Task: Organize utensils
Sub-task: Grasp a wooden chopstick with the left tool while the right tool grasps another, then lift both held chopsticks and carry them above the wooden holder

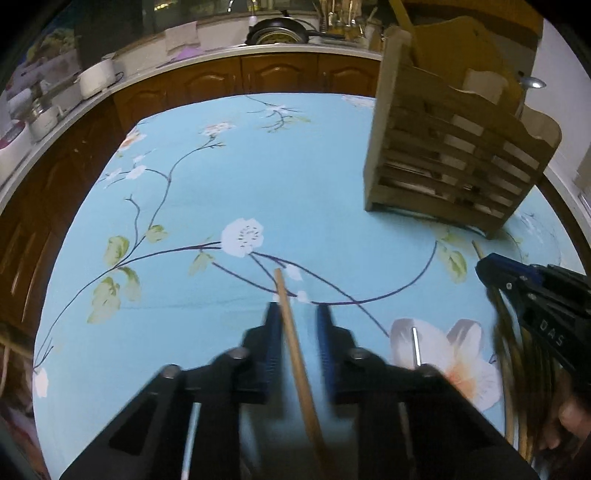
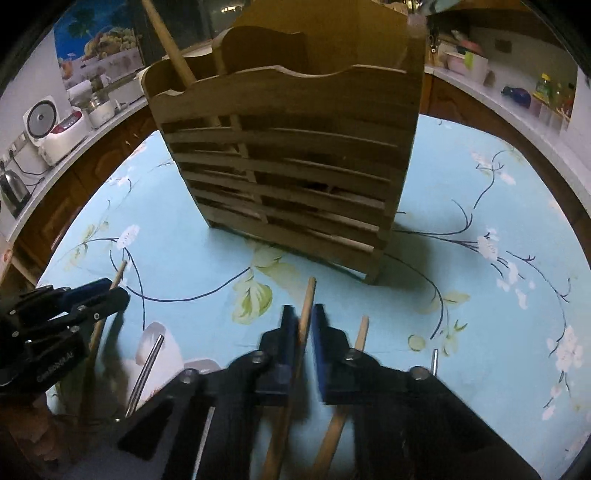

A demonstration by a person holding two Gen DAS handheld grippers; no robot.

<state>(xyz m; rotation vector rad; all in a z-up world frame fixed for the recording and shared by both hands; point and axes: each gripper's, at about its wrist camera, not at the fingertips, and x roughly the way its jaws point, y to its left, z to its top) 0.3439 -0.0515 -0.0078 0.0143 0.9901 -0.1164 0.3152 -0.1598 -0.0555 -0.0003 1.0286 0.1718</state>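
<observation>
A slatted wooden utensil holder point(image 1: 458, 155) stands on the blue floral tablecloth point(image 1: 258, 184); it fills the upper middle of the right wrist view point(image 2: 291, 155), with a wooden handle point(image 2: 166, 37) standing in it. My left gripper point(image 1: 298, 314) has a wooden stick point(image 1: 291, 332) between its fingers, with a gap on the right side. My right gripper point(image 2: 303, 317) is closed around another wooden stick point(image 2: 304, 317). Each gripper shows in the other's view, the left point(image 2: 85, 299) and the right point(image 1: 517, 280).
More utensils lie on the cloth: another wooden stick point(image 2: 360, 336), a metal handle point(image 2: 147, 365) and a thin metal rod point(image 2: 435, 360). Kitchen counters with a rice cooker point(image 2: 40, 122), kettle point(image 2: 13, 192) and pan point(image 1: 277, 31) surround the table.
</observation>
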